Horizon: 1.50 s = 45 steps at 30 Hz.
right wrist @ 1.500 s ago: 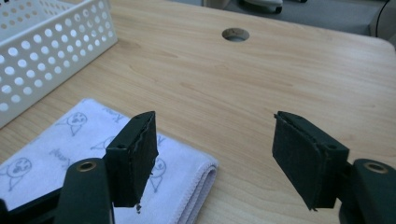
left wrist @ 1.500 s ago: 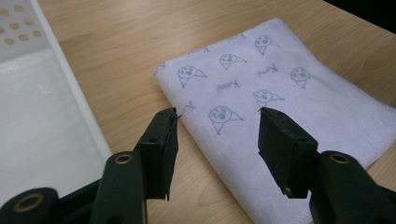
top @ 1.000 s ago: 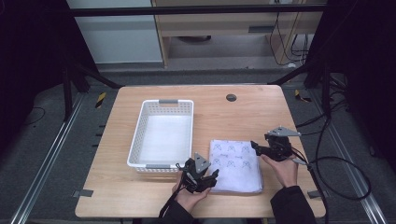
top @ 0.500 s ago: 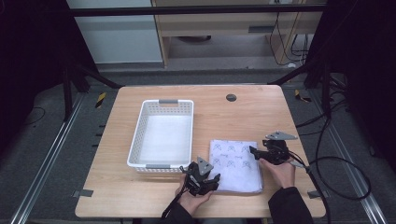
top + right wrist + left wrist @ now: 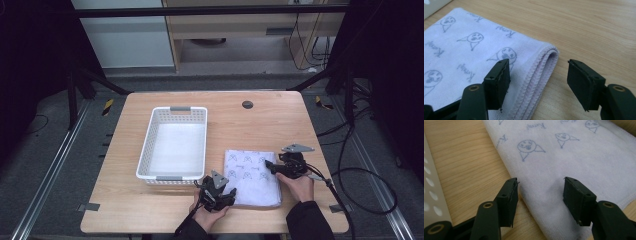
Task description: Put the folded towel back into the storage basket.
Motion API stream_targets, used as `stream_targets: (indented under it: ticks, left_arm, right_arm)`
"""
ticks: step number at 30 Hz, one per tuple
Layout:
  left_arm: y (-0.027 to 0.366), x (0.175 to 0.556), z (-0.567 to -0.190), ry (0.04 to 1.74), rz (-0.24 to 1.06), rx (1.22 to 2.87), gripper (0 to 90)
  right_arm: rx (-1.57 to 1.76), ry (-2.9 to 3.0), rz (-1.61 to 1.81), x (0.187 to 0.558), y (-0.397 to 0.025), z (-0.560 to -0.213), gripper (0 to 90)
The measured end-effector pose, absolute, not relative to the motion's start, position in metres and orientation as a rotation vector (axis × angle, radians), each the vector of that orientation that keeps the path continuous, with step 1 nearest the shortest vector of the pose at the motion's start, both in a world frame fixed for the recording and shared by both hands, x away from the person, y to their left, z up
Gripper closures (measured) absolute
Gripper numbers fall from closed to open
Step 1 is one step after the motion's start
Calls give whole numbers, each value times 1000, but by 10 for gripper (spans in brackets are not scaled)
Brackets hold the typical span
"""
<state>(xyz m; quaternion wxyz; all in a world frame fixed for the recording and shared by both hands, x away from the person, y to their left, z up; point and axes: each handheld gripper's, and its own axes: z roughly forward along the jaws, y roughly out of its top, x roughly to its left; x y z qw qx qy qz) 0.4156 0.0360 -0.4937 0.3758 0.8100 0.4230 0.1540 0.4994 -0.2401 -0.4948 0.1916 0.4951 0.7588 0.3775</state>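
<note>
The folded towel [image 5: 252, 176] lies flat on the worktop [image 5: 260, 120], just right of the white basket [image 5: 175, 144]. Since a moment ago, the left tool [image 5: 223, 192] has slid closer to the towel's near left edge, and the right tool [image 5: 270, 165] has dropped over its right edge. Both tools are spread wide, pinching nothing

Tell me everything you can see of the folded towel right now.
The towel is pale lilac-white terry-like cloth printed with small blue cartoon faces and script words. It lies flat on the wooden table, folded into layers with stitched hems stacked at its right edge, just right of the white basket. The open left tongs straddle its near-left edge; the open right tongs straddle its right corner. Neither has closed on it.
</note>
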Motion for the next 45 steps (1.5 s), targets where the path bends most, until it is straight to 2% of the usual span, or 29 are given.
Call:
stream_targets:
  ticks: [5,10,13,19,27,32,45]
  left_arm:
    - [34,415,-495,1085,401,2084,436]
    - [34,418,-496,1105,364,2073,438]
    - [36,421,-497,1119,326,2065,440]
    - [35,420,-497,1109,305,2067,495]
    - [37,422,-498,1093,249,2038,649]
    - [40,422,-498,1091,245,2003,735]
    - [42,416,-474,1011,291,1956,751]
  right_arm:
    - [1434,2144,1062,502,-240,-498,355]
    - [1484,2160,1109,504,-241,-501,431]
    - [1515,2179,1152,505,-242,-502,523]
    - [1536,2193,1181,504,-240,-501,621]
    - [1508,2213,1203,502,-239,-499,767]
    - [1498,2205,1200,501,-238,-496,784]
    - [1368,2111,1311,481,-238,-455,786]
